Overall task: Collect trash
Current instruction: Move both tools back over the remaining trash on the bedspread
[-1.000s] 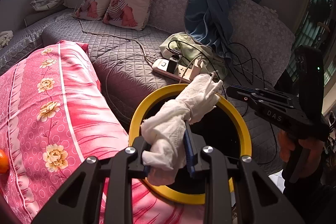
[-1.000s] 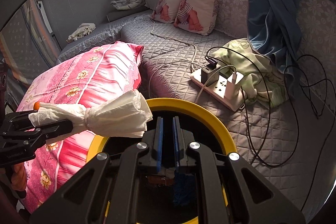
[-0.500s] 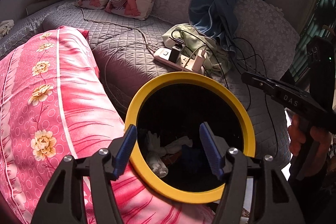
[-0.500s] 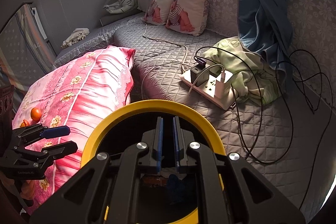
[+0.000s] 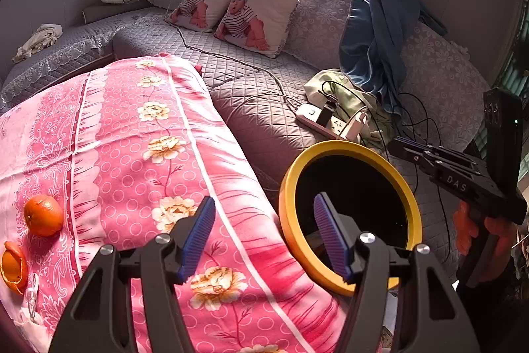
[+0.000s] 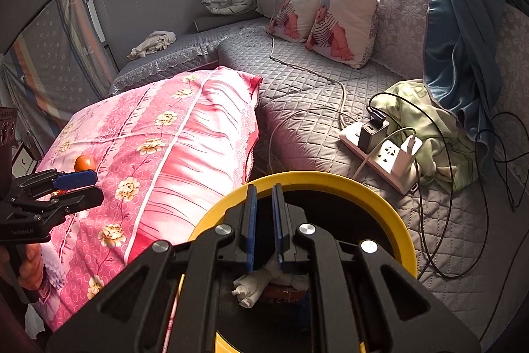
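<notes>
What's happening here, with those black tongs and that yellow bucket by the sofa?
A person is tidying up trash with a set of tongs in each hand. The left tongs are open and empty above the pink flowered pillow. The right tongs are shut, poised over the yellow-rimmed bin, which already holds a crumpled white tissue. On the pillow, a whole orange and an orange peel remain; the peel looks like the next pickup.

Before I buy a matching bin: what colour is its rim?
Yellow rim around a black inside; clearest in the left wrist view.
</notes>
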{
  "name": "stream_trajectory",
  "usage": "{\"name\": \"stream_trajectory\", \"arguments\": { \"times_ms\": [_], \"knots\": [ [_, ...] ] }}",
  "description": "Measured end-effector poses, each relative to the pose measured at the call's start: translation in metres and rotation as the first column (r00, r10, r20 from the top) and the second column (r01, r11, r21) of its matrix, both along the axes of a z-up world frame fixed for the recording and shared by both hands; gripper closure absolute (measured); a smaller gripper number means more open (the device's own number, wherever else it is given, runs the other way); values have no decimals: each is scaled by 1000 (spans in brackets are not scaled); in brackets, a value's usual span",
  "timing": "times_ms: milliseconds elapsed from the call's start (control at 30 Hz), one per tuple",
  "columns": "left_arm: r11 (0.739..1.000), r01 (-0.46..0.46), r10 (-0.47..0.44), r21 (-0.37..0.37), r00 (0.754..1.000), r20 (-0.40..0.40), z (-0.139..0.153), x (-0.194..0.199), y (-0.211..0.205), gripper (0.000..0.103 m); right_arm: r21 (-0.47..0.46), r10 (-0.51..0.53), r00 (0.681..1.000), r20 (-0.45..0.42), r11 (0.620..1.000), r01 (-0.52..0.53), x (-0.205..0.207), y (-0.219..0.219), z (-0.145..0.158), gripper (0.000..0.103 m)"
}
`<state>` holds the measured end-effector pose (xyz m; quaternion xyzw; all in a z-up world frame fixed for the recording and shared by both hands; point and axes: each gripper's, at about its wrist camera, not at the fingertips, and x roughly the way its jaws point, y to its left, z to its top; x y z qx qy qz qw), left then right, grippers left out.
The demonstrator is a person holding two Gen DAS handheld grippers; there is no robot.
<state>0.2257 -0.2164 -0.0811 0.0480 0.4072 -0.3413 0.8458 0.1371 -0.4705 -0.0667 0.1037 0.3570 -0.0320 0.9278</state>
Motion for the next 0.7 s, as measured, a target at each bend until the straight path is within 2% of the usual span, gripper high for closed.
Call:
{"name": "stream_trajectory", "arguments": {
  "times_ms": [267,500,700],
  "knots": [
    [989,-146,145,1,988,60,25,5,89,39,-18,110,994,15,994,-110,24,53,15,94],
    [961,-278,277,-4,954,113,47,5,166,32,-29,218,976,22,976,-218,41,106,27,93],
    [932,-364,360,0,923,133,52,-4,221,28,-40,321,946,39,947,-319,48,156,38,91]
  ]
}}
